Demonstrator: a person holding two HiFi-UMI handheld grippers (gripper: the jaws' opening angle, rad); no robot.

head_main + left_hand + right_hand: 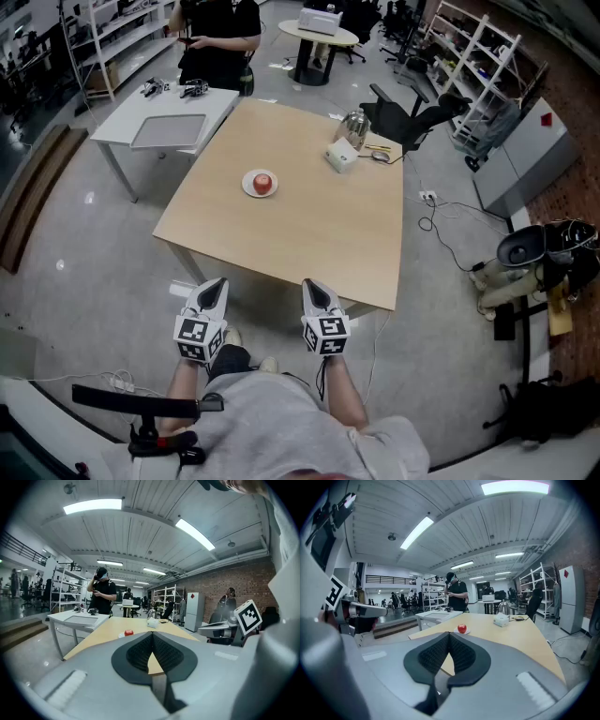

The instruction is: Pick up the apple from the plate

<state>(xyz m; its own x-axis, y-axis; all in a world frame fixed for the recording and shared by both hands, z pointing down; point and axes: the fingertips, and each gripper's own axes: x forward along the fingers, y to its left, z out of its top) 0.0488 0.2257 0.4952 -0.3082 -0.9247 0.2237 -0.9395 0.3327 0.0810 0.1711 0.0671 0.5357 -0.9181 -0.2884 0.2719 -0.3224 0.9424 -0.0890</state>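
A red apple (262, 182) sits on a small white plate (247, 185) near the middle of the light wooden table (309, 239). Both grippers hang short of the table's near edge, close to my body and far from the apple. My left gripper (217, 282) has its jaws together with nothing between them, and so does my right gripper (313, 283). The left gripper view looks past its closed tips (153, 634) to the apple (128, 632), small in the distance. Seen from the right gripper (449, 633), the apple (462, 628) stands just above the tips.
At the table's far right lie a white tissue box (341, 156), a glass dome (354, 125) and small items. A white side table (169, 120) stands at the far left corner, with a person (218, 37) behind it. An office chair (412, 117) and shelving stand at the right.
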